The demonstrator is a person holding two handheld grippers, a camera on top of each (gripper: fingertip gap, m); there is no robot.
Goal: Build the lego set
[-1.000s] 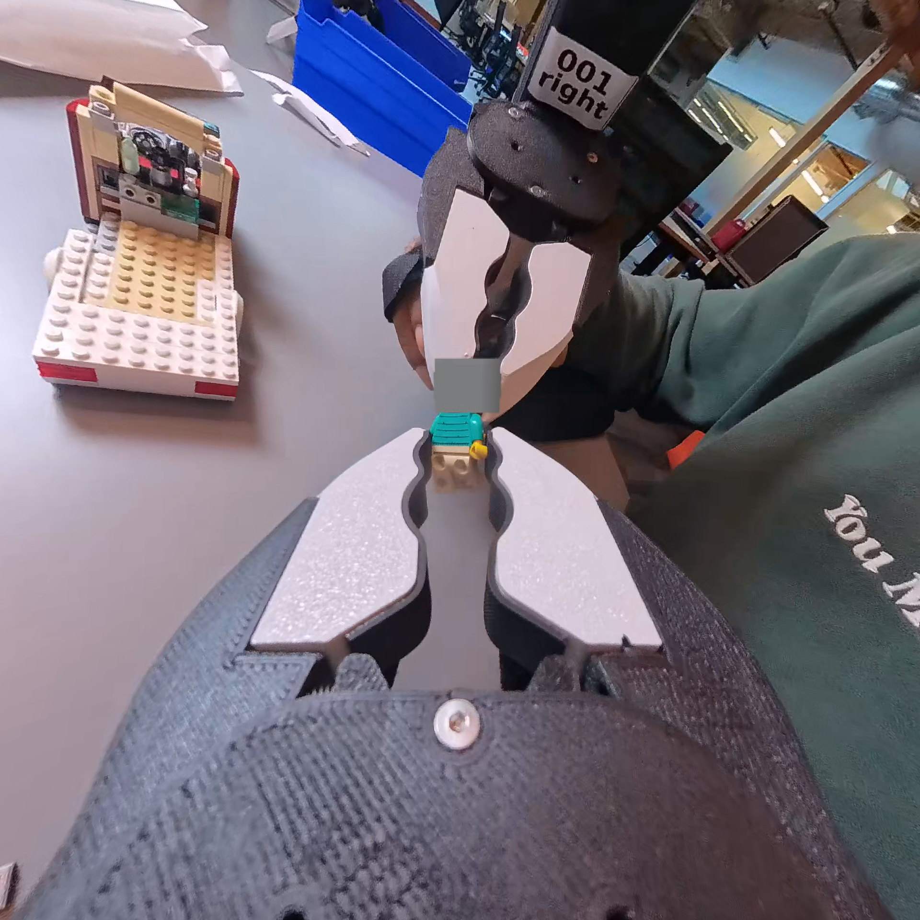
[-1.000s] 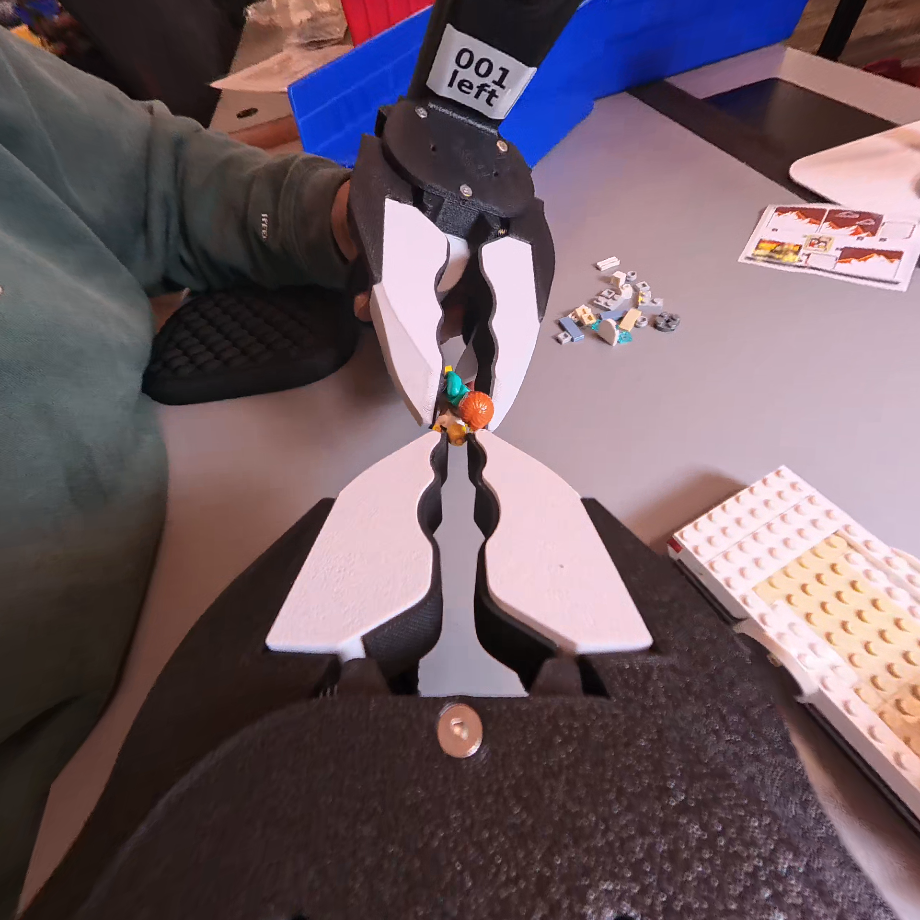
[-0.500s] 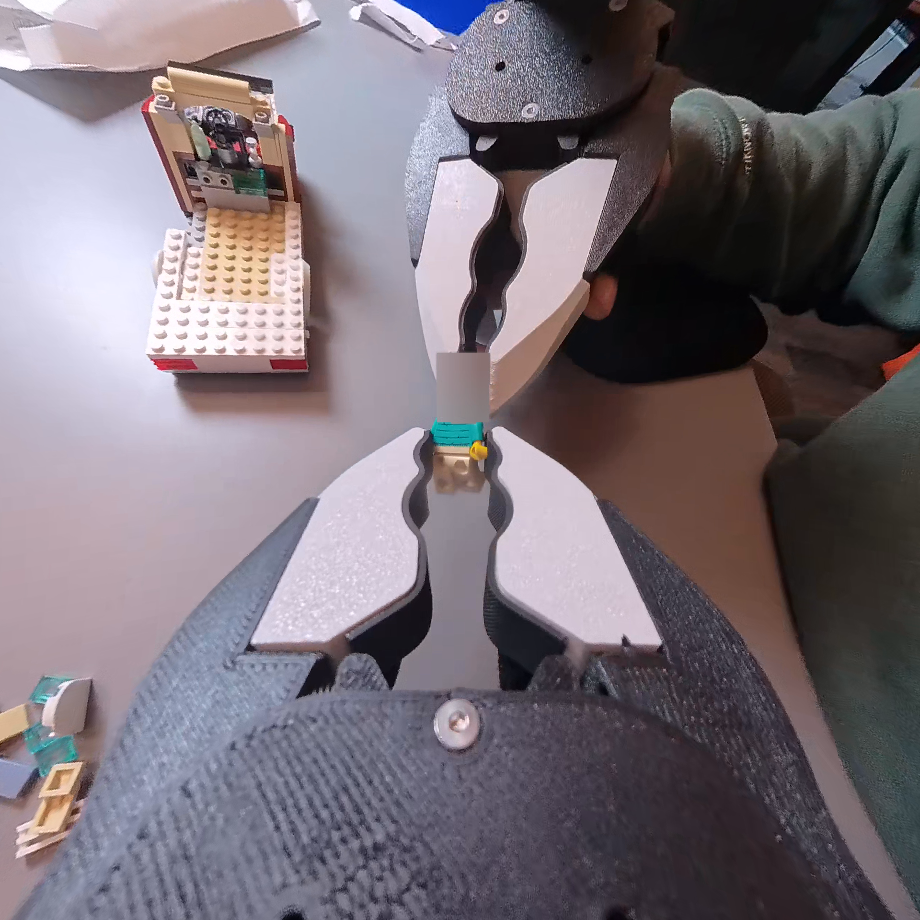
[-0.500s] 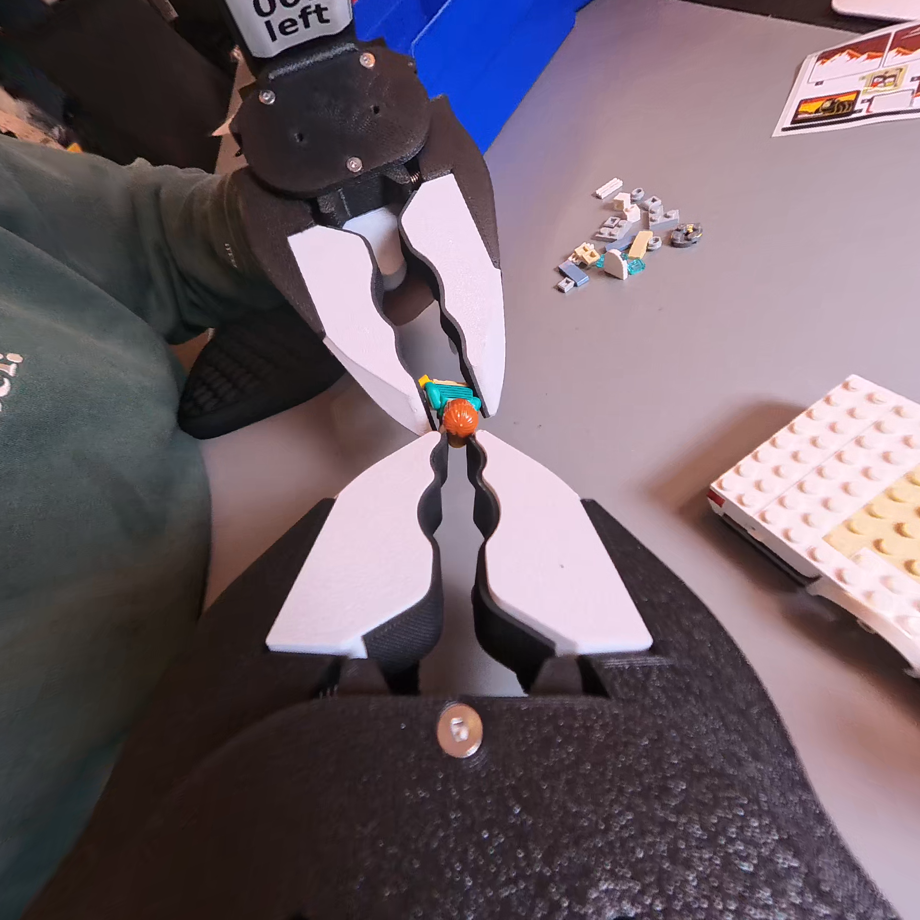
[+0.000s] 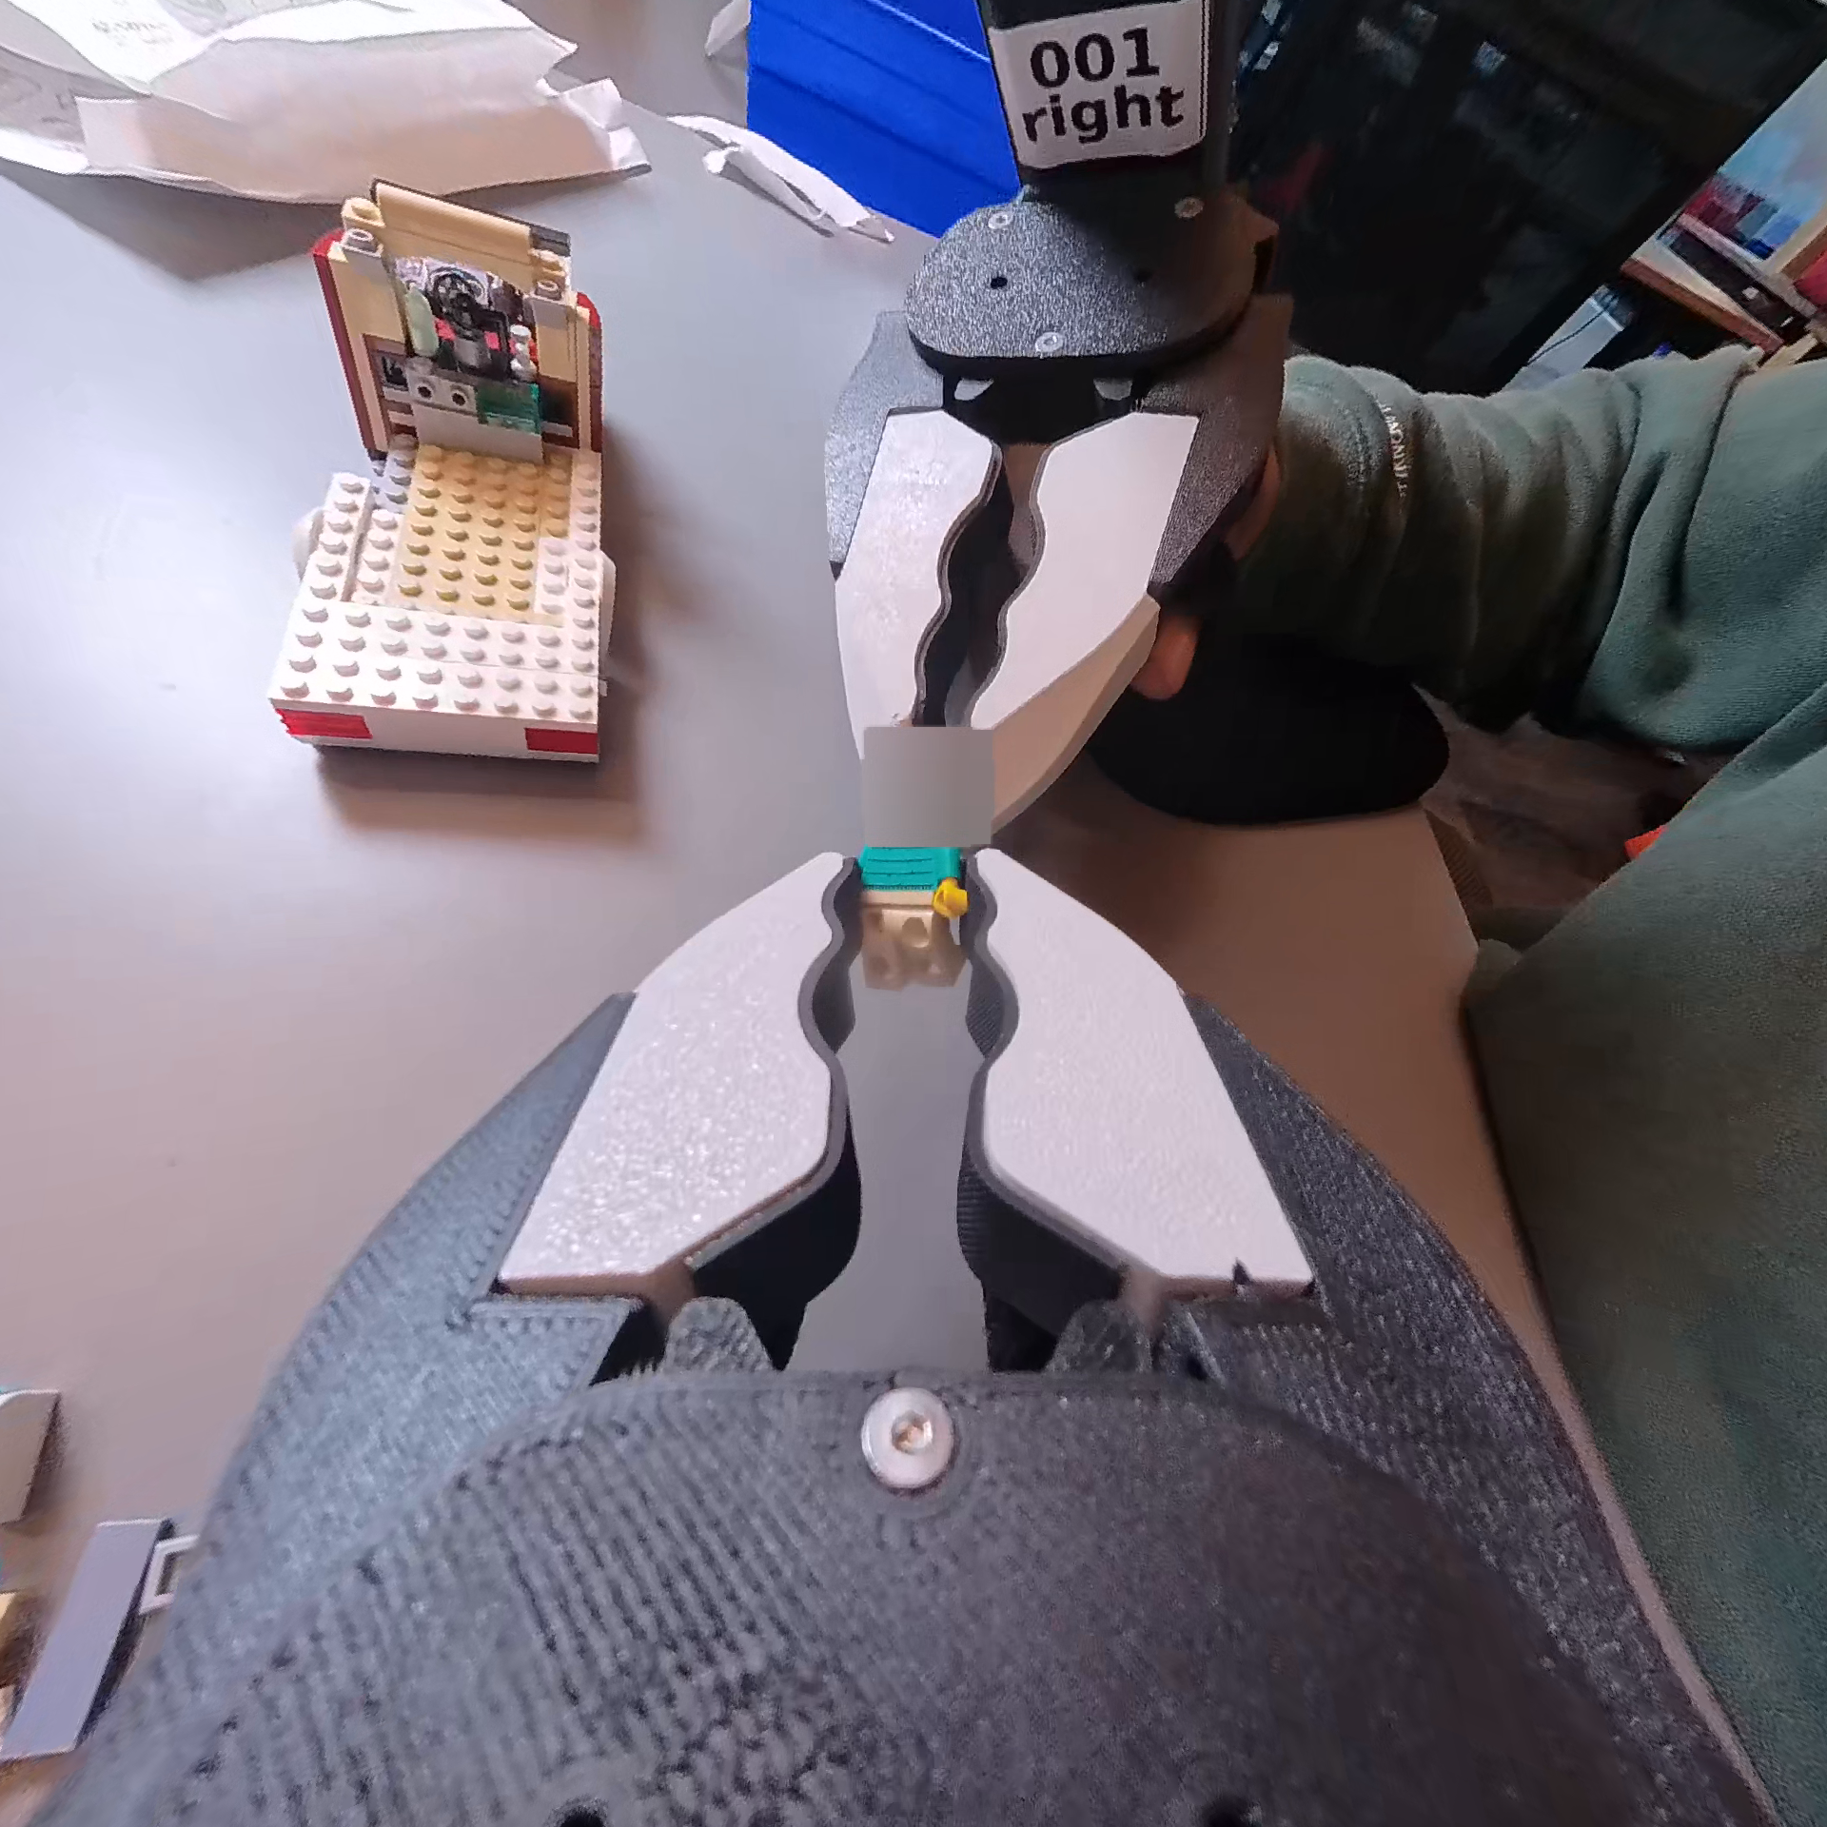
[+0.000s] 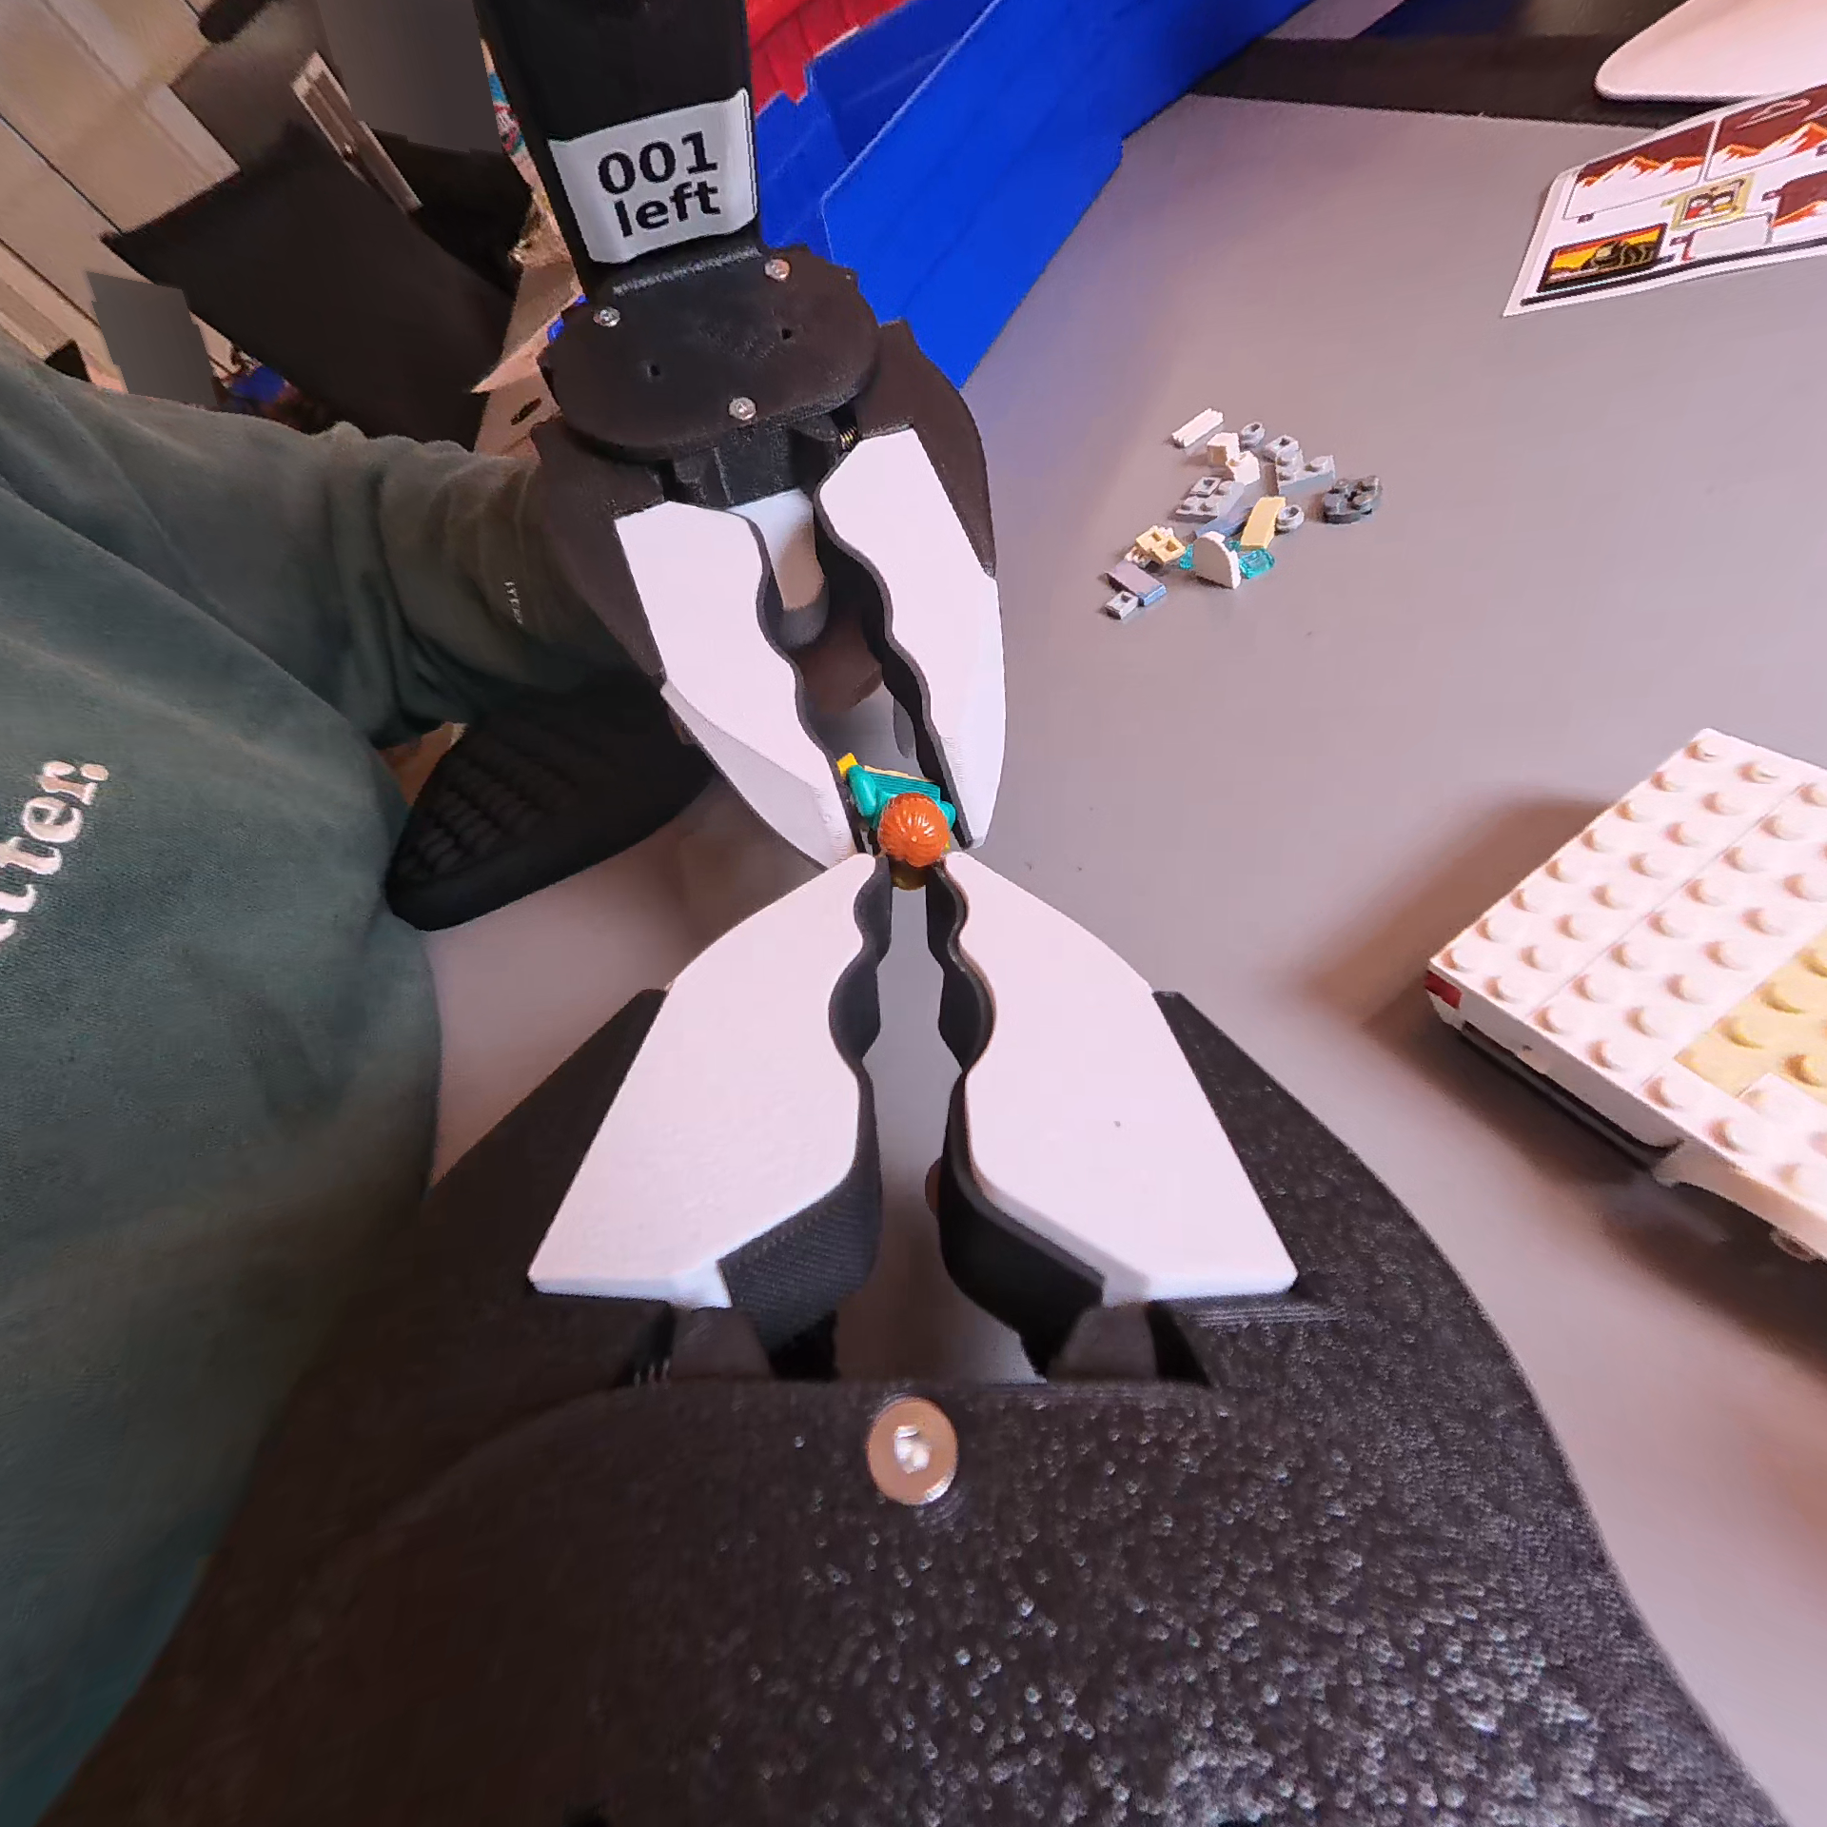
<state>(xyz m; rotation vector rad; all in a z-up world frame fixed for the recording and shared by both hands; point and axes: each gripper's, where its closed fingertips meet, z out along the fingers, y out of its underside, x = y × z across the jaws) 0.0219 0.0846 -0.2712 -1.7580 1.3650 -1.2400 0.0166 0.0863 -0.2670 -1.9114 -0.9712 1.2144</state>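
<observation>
Left tongs (image 5: 905,880): nearly closed, pinching the little figure (image 5: 908,890) at its teal body, above the surface (image 5: 247,989).
Right tongs (image 6: 905,865): narrow gap at the figure's orange hair; contact unclear.
Advice: press the hair straight down, body held steady.

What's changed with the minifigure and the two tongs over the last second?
Little. Both tongs turned together over the table, so the background shifted. The left tongs stay shut on the minifigure at its torso and legs, the right tongs meet it at its orange-haired head, and the lego build sits untouched.
</observation>
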